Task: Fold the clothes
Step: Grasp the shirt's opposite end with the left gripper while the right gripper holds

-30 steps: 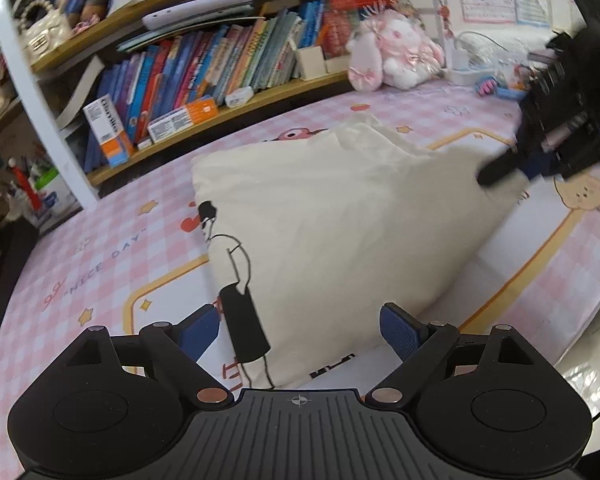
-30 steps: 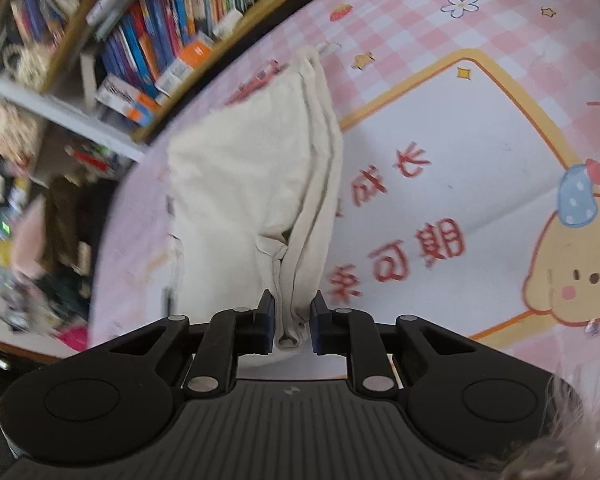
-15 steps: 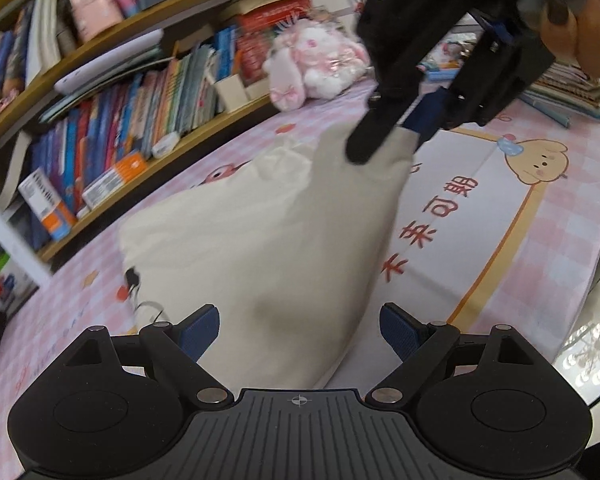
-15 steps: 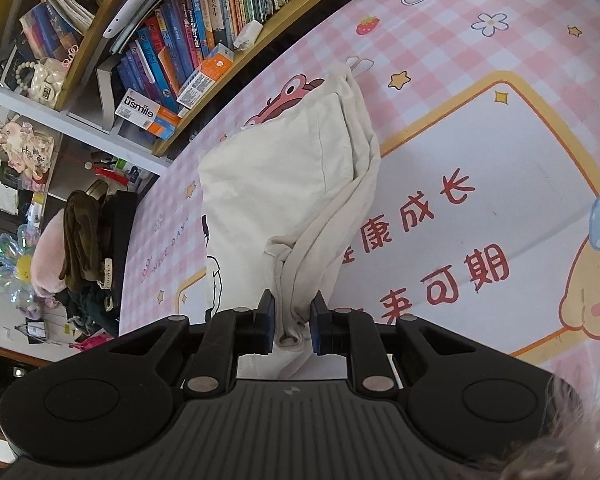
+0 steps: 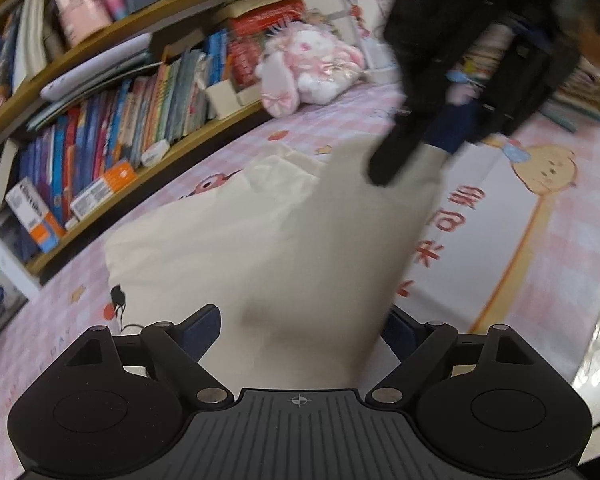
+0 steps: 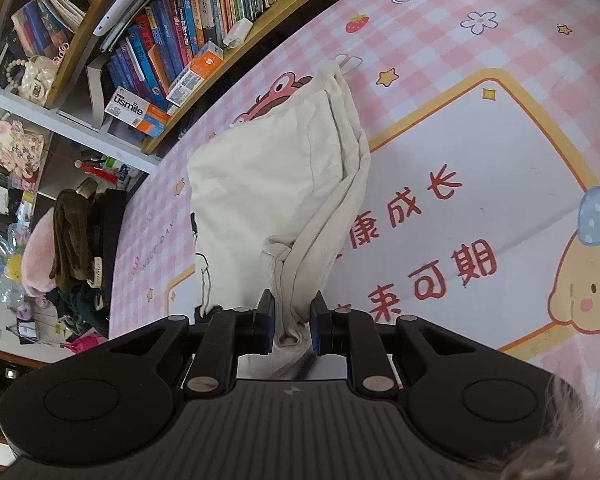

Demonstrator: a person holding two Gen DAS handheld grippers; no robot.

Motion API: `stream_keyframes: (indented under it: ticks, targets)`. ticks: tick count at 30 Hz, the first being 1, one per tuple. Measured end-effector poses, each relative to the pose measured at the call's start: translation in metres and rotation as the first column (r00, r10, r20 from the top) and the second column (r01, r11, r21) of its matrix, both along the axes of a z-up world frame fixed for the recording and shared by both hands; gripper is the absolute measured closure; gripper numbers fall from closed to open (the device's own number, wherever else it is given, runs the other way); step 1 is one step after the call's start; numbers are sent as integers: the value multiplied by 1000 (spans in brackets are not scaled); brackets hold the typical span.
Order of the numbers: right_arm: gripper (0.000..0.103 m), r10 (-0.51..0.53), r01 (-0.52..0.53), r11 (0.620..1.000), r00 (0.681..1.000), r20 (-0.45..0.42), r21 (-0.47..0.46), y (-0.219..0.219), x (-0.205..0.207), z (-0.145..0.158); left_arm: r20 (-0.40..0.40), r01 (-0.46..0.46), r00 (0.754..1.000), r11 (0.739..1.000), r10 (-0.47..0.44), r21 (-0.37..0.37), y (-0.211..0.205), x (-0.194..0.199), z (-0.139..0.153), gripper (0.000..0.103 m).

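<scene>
Garment: cream cotton tee w/ black line-drawn figure print [image 6: 268,168], partly folded, lying on the worktop's left half, near the bookshelf side. One bunched edge lifted off the surface toward the right tongs.
Worktop: covered by pink-checked cartoon mat w/ yellow-bordered white panel and red characters [image 6: 480,128]. White panel to the right of the tee is bare.
Right tongs [image 6: 292,320]: narrow, pads clamped on a gathered roll of the tee's hem; fabric runs up taut from the folded bulk into the jaws. In left wrist view they show as a dark blurred shape [image 5: 424,148] over the tee's far corner, cloth rising to them.
Left tongs [image 5: 300,332]: wide apart, blue pads either side of the tee's near edge. Fabric sits between the pads; no pad visibly pressing on it. Nothing held.
Print: black figure drawing shows at the tee's left edge, just beside the left pad [image 5: 204,328].
Background: wooden bookshelf packed w/ upright books [image 5: 112,120] along the far side of the worktop; pink-and-white plush rabbit [image 5: 308,68] at the shelf's end, well apart from the tee.
Image quality: left wrist view motion-blurred, fine detail on cloth unclear.
</scene>
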State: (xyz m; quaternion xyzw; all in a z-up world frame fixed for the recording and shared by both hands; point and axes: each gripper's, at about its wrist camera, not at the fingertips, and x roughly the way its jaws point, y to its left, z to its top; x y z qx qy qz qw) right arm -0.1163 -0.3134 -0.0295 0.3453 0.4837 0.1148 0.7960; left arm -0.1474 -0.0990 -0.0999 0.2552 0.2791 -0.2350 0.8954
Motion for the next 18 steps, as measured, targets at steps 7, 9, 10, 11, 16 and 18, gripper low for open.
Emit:
stream_keyframes:
  ticks: [7,9,10,11,16,18]
  targets:
    - [44,175,-120,932,975,137,-342,5,-23,20,-21,6,1000,1000,-7,-22,4,7,5,15]
    - [32,316,-189,832,934,166,-522,15,-35,25,-29,13,999,1000,-14,-26,5,10,7,15]
    - [24,398,-221,760,901,170,-611,23,-41,26,-33,17,999,999,-18,-28,5,11,8,15]
    - [18,484,-250,678,859,164,-691,31,-48,24,-37,20,999,999,-21,-30,6,12,8,15]
    - [14,830,-277,199,557,11,-940,79,-84,-3,-60,28,998,999,-30,-40,7,15,9,15]
    - [14,887,-219,59,459,-50,-974,97,-92,-19,-65,30,997,999,-32,-44,8,15,10,15]
